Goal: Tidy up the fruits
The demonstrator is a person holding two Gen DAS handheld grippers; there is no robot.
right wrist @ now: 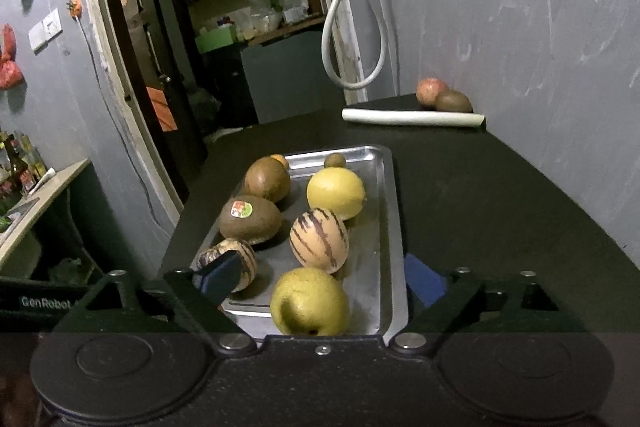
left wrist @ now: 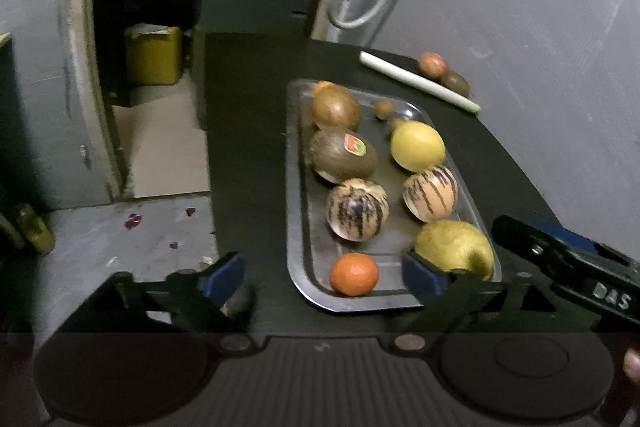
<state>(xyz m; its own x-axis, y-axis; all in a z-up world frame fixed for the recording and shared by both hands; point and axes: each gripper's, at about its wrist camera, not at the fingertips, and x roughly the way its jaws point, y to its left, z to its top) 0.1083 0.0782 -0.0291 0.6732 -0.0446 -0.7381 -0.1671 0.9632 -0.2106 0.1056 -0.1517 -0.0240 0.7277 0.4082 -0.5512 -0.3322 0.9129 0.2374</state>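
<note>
A metal tray (left wrist: pixel 296 187) (right wrist: pixel 394 227) on the black table holds several fruits. At its near end lie a mandarin (left wrist: pixel 354 274) and a yellow-green pear (left wrist: pixel 452 247) (right wrist: pixel 308 303). Behind them come two striped melons (left wrist: pixel 357 209) (right wrist: pixel 319 241), a stickered kiwi (left wrist: pixel 342 155) (right wrist: pixel 250 219) and a lemon (left wrist: pixel 417 146) (right wrist: pixel 336 193). My left gripper (left wrist: pixel 323 279) is open above the mandarin, pads well apart from it. My right gripper (right wrist: pixel 320 281) is open around the pear without touching it.
At the table's far end lie a white roll (left wrist: pixel 416 81) (right wrist: pixel 412 117), a reddish fruit (right wrist: pixel 430 91) and a brown one (right wrist: pixel 452 101). A grey wall runs along the right. The table's left edge drops to the floor by a doorway.
</note>
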